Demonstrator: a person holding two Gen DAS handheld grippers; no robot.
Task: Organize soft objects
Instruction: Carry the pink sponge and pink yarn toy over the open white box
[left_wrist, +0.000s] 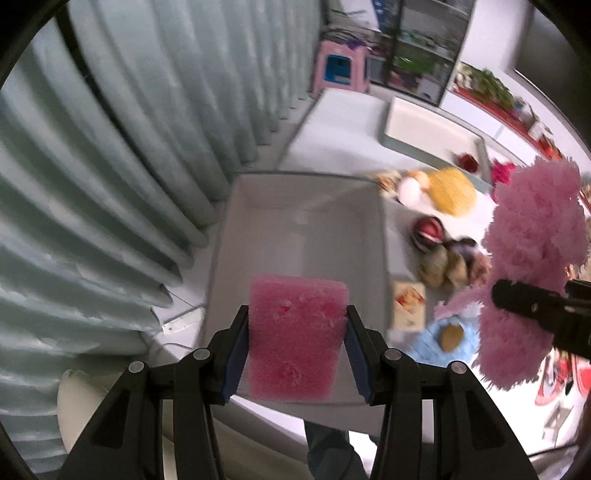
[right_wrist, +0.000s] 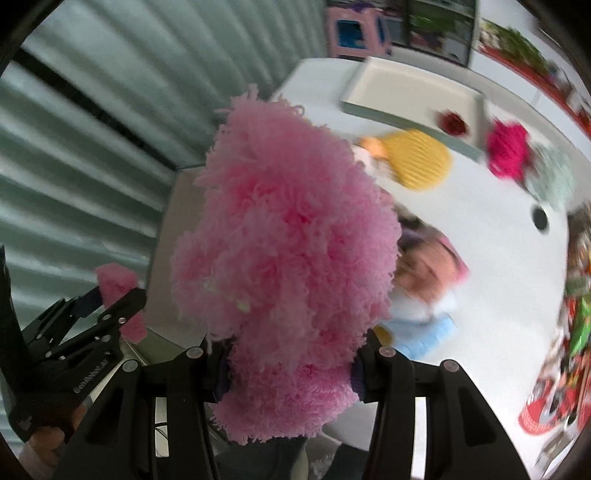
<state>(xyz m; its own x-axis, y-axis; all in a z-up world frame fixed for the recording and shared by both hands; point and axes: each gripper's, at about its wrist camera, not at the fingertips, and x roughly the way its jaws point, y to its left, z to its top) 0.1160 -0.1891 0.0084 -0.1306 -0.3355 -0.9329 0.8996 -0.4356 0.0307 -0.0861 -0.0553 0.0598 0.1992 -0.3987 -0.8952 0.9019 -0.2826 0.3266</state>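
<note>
Pink sponge (left_wrist: 297, 338) clamped in the left gripper (left_wrist: 297, 354), fluffy duster (right_wrist: 284, 266) squeezed in the right gripper (right_wrist: 291, 373)!
Both hang over the white bin (left_wrist: 258, 206) at twelve o'clock; each looks light and squashy, best gripped mid-body.
</note>
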